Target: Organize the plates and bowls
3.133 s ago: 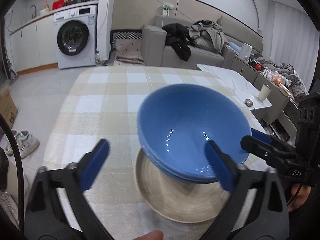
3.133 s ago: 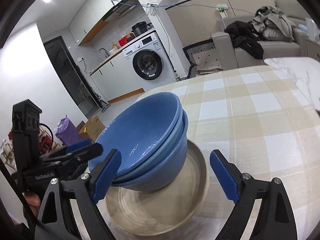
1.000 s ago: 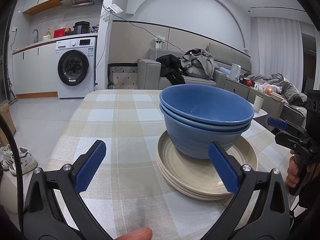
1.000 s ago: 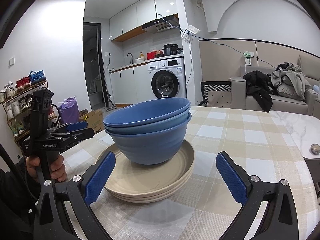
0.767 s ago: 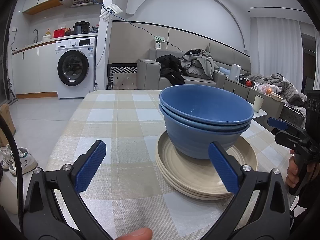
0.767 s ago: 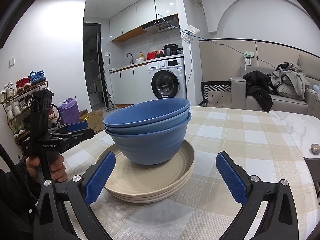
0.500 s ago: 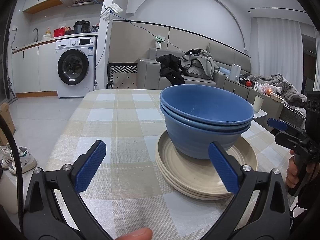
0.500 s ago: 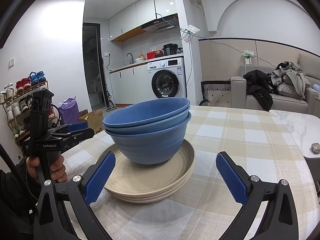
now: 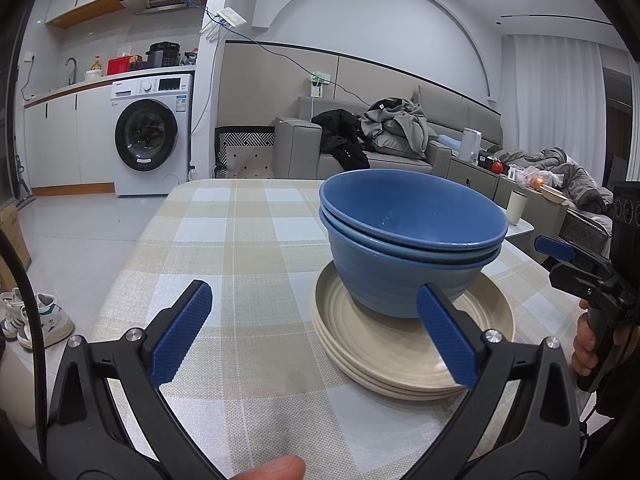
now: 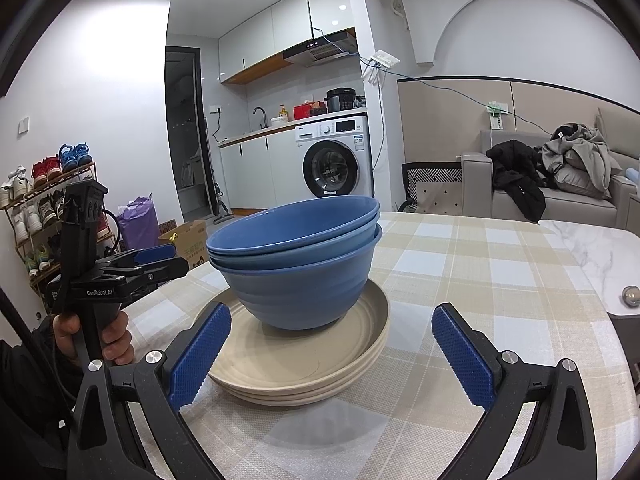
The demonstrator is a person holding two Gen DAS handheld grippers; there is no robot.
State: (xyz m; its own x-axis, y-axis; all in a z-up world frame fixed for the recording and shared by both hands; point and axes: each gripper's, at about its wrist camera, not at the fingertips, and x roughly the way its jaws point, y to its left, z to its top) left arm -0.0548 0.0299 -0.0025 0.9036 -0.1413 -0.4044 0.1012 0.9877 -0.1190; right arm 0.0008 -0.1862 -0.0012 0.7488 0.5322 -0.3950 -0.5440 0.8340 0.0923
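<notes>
A stack of blue bowls sits nested on a stack of beige plates on the checked tablecloth. My left gripper is open and empty, held back from the plates on their left side. My right gripper is open and empty, just in front of the plates. Each gripper shows in the other's view, the right one and the left one, both clear of the dishes.
A white marble side table with a small round object stands to the right. A cup stands on it. A sofa with clothes, a washing machine and a shoe rack lie beyond.
About three seconds ago both grippers were higher and closer over the bowls; they have since drawn back and lowered to table level. Over the last second nothing has moved.
</notes>
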